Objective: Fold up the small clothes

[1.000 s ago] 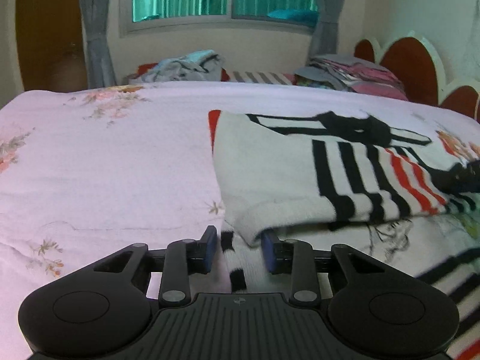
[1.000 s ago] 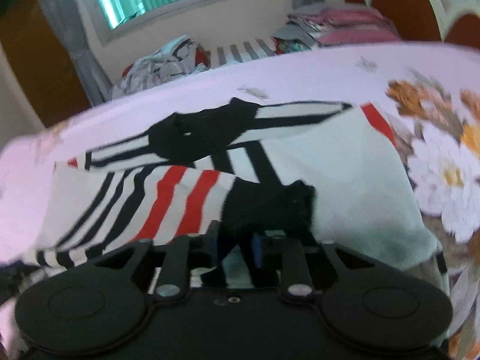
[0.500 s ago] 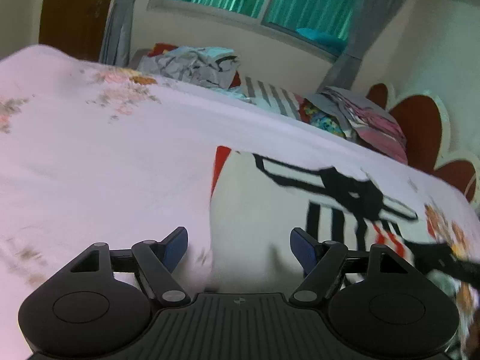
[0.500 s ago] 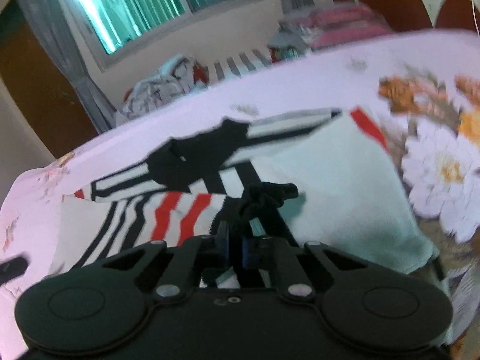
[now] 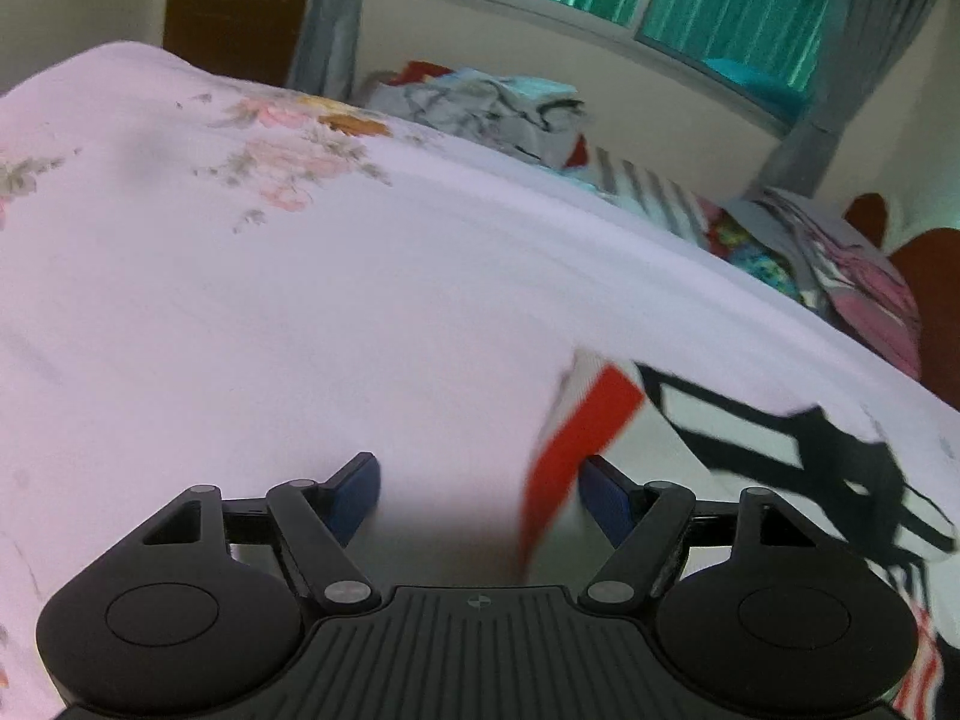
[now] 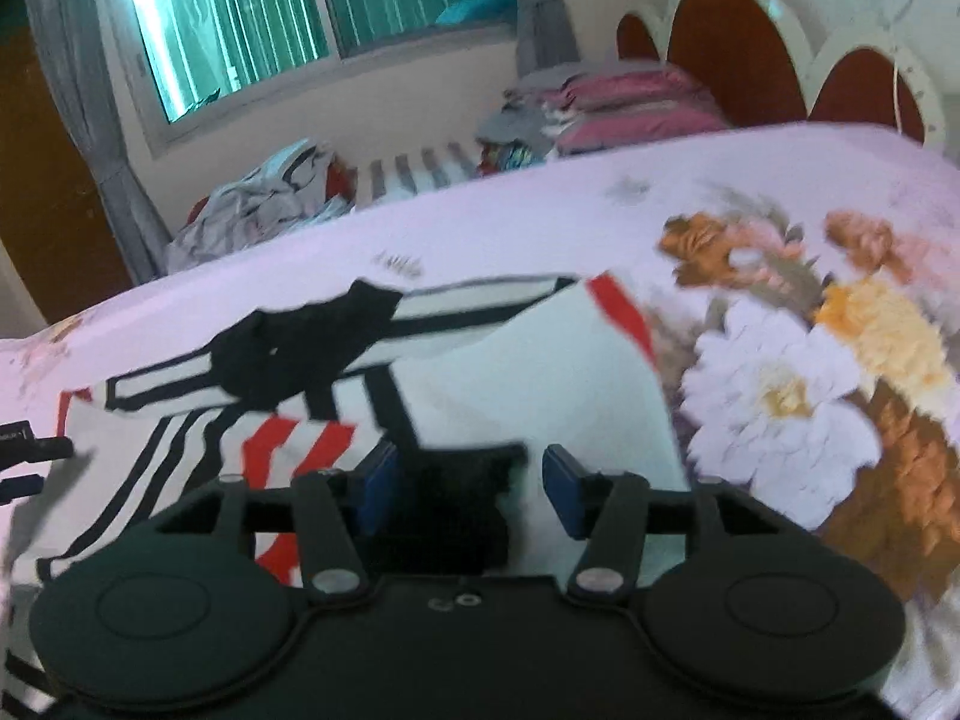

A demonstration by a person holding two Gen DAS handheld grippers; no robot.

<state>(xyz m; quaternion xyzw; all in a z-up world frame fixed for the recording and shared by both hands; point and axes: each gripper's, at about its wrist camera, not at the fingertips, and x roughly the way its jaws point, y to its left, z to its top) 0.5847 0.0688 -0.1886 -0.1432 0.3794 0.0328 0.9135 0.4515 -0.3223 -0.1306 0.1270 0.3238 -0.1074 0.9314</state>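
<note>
Two grippers hang over the bed (image 5: pixel 420 300), and neither grips anything. The left gripper (image 5: pixel 477 495) has its blue fingers (image 5: pixel 357 492) spread wide over bare floral bedsheet, with the red-edged corner of the striped garment (image 6: pixel 540 384) rising just inside the right-hand finger at lower centre of the left view; the cloth is blurred there, so I cannot tell whether it touches the pad. The right gripper (image 6: pixel 465 495) also has its fingers apart, straddling a black bunched part of the garment that sits between them at lower centre without being pinched.

The garment, white with black and red stripes, lies across the middle of the right view with one panel doubled over the striped part. That lay suggests a fold has been laid down and the open fingers are there because the cloth rests on the bed under its own weight. Judging from this, the next fold needs fresh holds on the outer edges.

Along the far side of the bed, in the upper centre of the right view, a crumpled pile of clothes (image 6: pixel 258 204) sits left of a neat stack of folded clothes (image 6: pixel 606 102), probably sorted as pending and finished.
</note>
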